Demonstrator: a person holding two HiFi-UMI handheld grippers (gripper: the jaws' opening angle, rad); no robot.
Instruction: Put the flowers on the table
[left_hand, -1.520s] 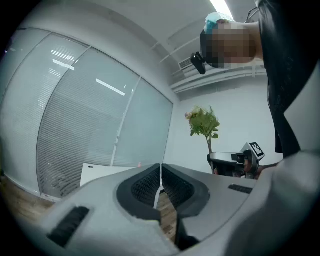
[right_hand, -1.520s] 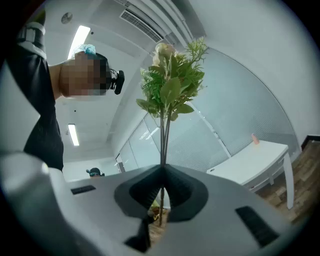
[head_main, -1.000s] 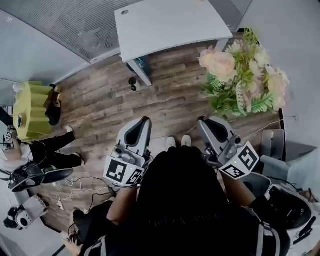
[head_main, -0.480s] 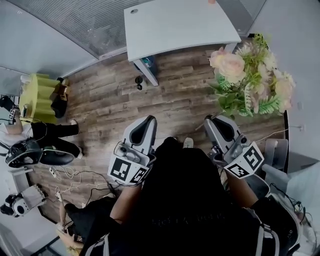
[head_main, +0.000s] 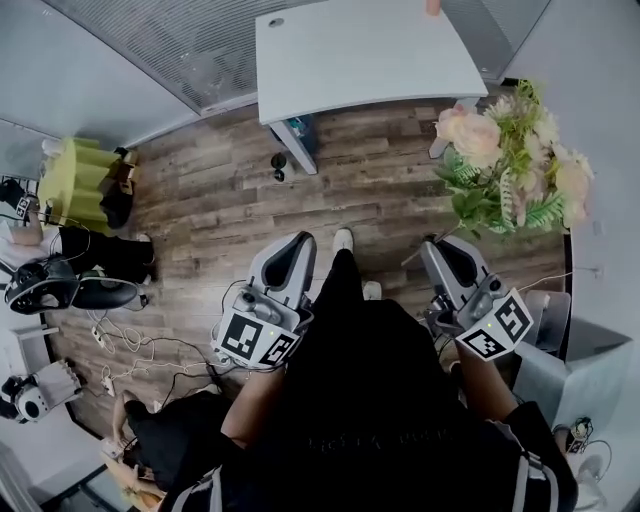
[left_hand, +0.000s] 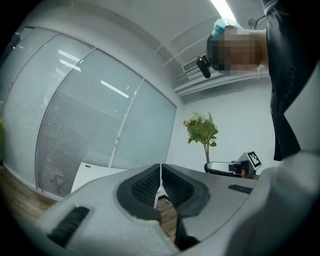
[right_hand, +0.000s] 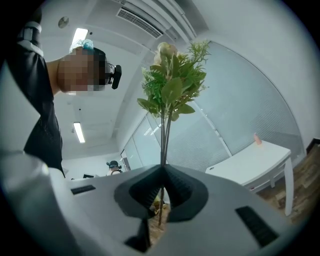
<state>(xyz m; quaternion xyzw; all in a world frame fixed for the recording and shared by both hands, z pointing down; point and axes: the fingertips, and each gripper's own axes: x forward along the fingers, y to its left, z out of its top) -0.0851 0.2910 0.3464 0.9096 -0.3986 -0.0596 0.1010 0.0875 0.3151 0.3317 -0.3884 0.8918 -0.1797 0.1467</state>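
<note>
right gripper (right_hand: 162, 169): jaws clamped on the flower stems (right_hand: 164, 142), low on the bundle. The stem ends poke out below the jaws.
left gripper (left_hand: 160, 170): jaws together with nothing between them. We hold it idle, on the near side of the desk.
flowers (head_main: 510, 165): the bunch is upright with its heads above the right gripper. It's off the desk's near right corner, over the wood floor (head_main: 230, 200), and not on the desk yet.
desk (head_main: 370, 50): white, ahead of us, with a small pink item (head_main: 432, 6) at its far edge.
handling: we judge the bunch light but top-heavy. The stems are thin and bendy, so it will sway. The blooms are soft and would crush easily.
hold: take it by the stem bundle, never by the blooms or leaves.
step: we read this as the carry toward the desk. We see no vase there, so it likely gets laid on its side.
</note>
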